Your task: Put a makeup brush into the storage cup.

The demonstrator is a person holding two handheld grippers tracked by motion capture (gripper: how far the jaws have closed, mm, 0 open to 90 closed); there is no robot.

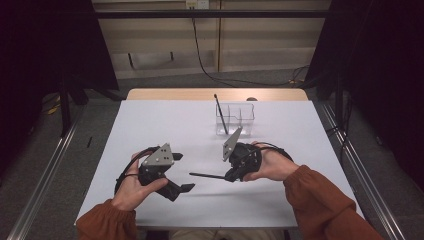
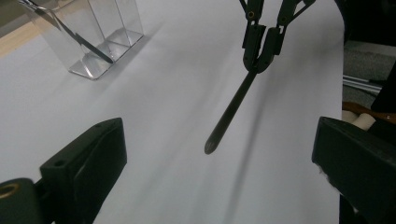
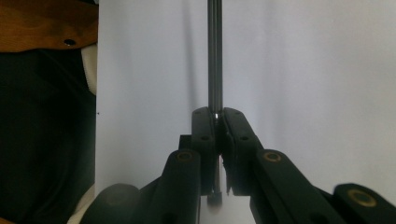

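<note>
A thin black pen (image 1: 207, 175) hangs level just above the white table (image 1: 165, 125), its tip pointing left. My right gripper (image 1: 229, 176) is shut on its right end; the right gripper view has both jaws clamped on the shaft (image 3: 215, 60). My left gripper (image 1: 186, 172) is wide open at the front left, a little short of the tip. In the left gripper view the pen (image 2: 229, 116) points at me between the spread jaws of my left gripper (image 2: 219, 128), held farther off by the right gripper (image 2: 259, 60). A second black pen (image 1: 220, 112) leans in a clear organizer (image 1: 240, 119).
The clear organizer (image 2: 100, 46) has several compartments and stands at the back, right of the table's middle. A wooden strip (image 1: 215, 94) runs along the far edge. The table's front edge (image 3: 97, 93) lies close to the person's lap.
</note>
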